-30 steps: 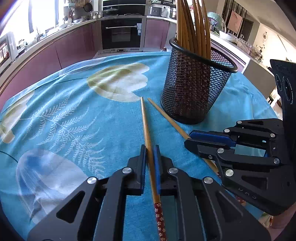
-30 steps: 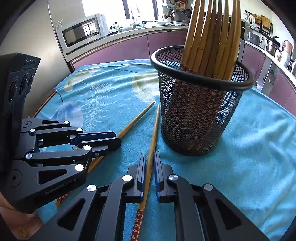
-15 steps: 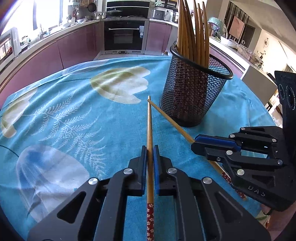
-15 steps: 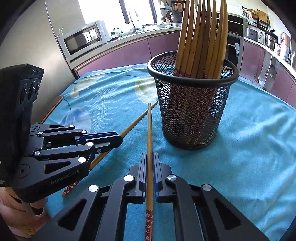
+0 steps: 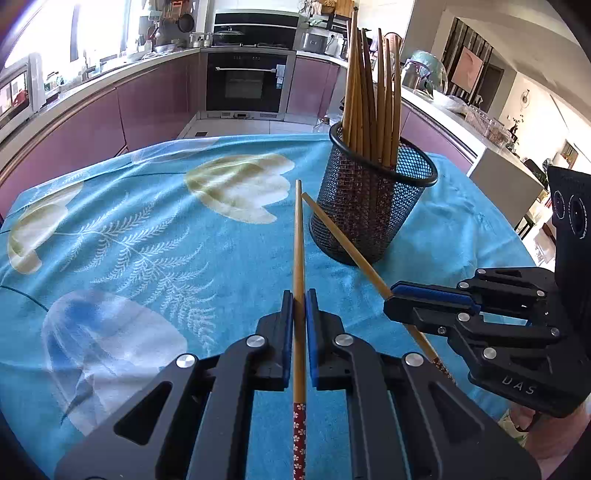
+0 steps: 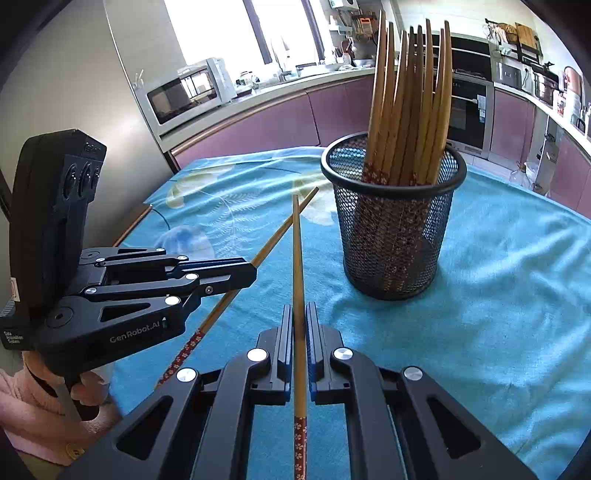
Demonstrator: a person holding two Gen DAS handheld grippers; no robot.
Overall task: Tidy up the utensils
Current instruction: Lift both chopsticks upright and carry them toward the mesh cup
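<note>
Where held near patterned end: left gripper (image 5: 299, 306) clamps one chopstick (image 5: 298, 236), right gripper (image 6: 299, 321) another chopstick (image 6: 296, 251); light, stiff, smooth, may pivot between fingers; mesh cup (image 5: 373, 210) near.

It is a home kitchen: a built-in oven (image 5: 246, 82), a microwave (image 6: 181, 94) on the counter (image 6: 266, 92), purple cabinets (image 5: 92, 122) and pots (image 5: 229, 35).
</note>
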